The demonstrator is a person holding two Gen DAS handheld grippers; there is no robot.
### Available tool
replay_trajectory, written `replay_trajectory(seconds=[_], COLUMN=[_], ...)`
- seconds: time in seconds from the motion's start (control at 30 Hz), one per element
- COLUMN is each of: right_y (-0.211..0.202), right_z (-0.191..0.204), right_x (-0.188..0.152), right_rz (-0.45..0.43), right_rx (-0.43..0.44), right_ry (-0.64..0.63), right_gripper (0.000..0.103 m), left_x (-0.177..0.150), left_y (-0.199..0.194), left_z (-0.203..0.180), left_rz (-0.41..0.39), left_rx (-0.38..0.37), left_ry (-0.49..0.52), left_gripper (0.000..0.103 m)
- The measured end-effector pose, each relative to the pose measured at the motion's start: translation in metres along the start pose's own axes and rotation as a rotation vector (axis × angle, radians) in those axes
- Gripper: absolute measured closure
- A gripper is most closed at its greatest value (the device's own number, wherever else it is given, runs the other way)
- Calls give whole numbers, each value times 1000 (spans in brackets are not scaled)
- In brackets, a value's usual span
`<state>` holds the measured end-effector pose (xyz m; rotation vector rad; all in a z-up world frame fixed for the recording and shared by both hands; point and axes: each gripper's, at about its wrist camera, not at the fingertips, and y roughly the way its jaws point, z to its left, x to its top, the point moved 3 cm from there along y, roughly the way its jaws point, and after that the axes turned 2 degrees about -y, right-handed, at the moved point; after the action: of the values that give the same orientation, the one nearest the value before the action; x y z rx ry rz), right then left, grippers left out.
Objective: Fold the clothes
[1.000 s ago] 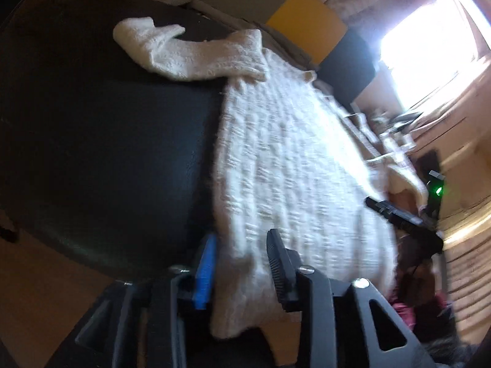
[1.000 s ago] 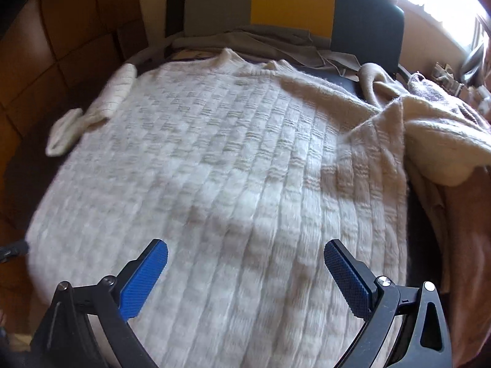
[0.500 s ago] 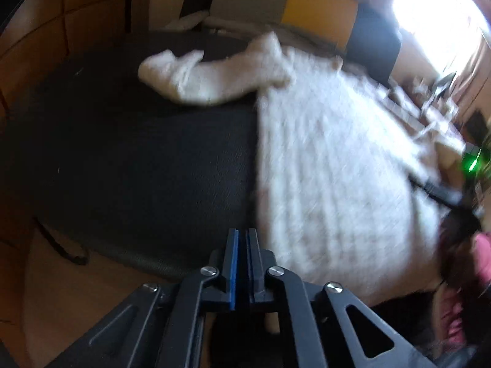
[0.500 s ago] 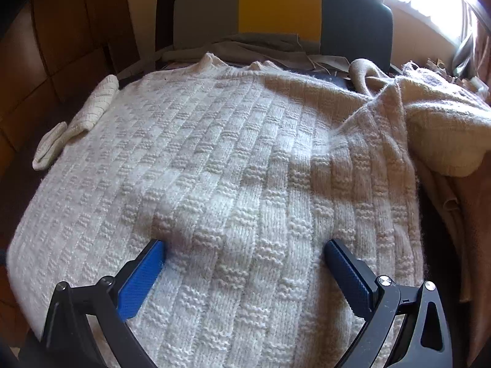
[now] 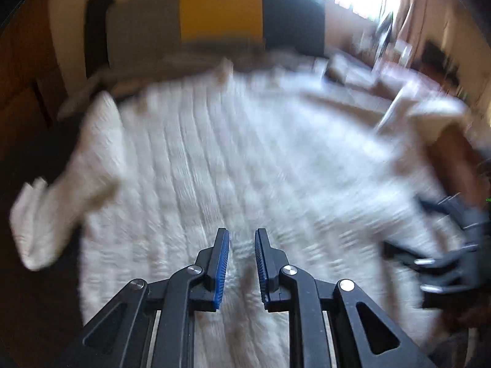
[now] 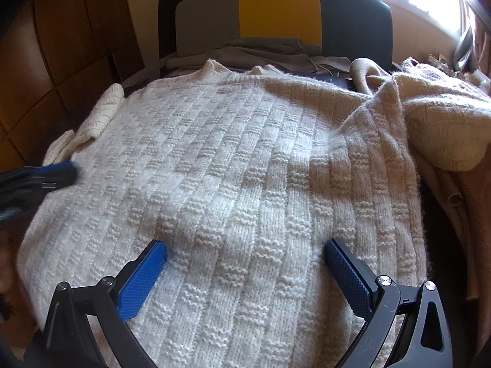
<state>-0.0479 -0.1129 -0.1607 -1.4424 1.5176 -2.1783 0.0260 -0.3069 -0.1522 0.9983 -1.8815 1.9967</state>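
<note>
A cream knitted sweater (image 6: pixel 245 168) lies spread flat on a dark surface (image 5: pixel 36 291), neck at the far end. Its left sleeve (image 6: pixel 101 116) lies out to the side. My right gripper (image 6: pixel 245 248) is wide open, its blue pads resting on the knit near the hem. In the blurred left wrist view the left gripper (image 5: pixel 242 239) hovers over the sweater (image 5: pixel 245 159) near its hem, fingers a narrow gap apart with nothing pinched. The sleeve (image 5: pixel 61 190) trails left of it. The right gripper (image 5: pixel 445 260) shows at that view's right edge, and the left gripper (image 6: pixel 40 178) shows blurred at the other's left edge.
A grey, yellow and dark chair back (image 6: pixel 279 12) stands behind the sweater, with a grey garment (image 6: pixel 260 49) heaped in front of it. A beige knitted pile (image 6: pixel 445 122) lies along the right side. Wood panelling (image 6: pixel 61 46) is at the left.
The left gripper swung from the sweater's left edge to over its body and went from shut to slightly open. The right gripper sank onto the knit, still wide open.
</note>
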Motion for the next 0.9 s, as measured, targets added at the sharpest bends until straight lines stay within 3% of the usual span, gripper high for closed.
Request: replay_trajectory(seconds=[0.1, 0.23, 0.3, 0.43, 0.53, 0.6, 0.7, 0.77, 0.87, 0.9], right_y=[-4, -24, -47, -111, -127, -135, -148, -157, -170, -169], right_z=[-2, -31, -66, -168, -230, -269, -328, -367, -426, -437], right_x=[0, 3, 9, 21, 21, 19, 17, 16, 13, 13], right_rz=[31, 54, 24, -144, -206, -241, -293, -328, -380, -379], right_rx=[20, 73, 79, 119, 75, 40, -14, -50, -106, -130], right_ry=[-24, 80, 205, 531, 691, 790, 939, 1037, 1184, 1206], right_gripper=[0, 0, 0, 0, 0, 0, 0, 0, 0, 7], left_x=[-6, -7, -9, -10, -10, -1, 34, 60, 94, 100], left_y=[-1, -1, -3, -4, -5, -8, -18, -15, 11, 23], left_z=[-3, -6, -2, 5, 11, 6, -13, -30, -52, -58], left_rz=[-15, -30, -35, -39, -41, -12, -75, -131, -130, -115], left_rx=[29, 34, 11, -44, -85, -99, -191, -168, -172, -164], left_ry=[32, 27, 3, -51, -92, -104, -76, -9, 25, 30], left_gripper=[85, 85, 85, 85, 85, 86, 83, 83, 83, 83])
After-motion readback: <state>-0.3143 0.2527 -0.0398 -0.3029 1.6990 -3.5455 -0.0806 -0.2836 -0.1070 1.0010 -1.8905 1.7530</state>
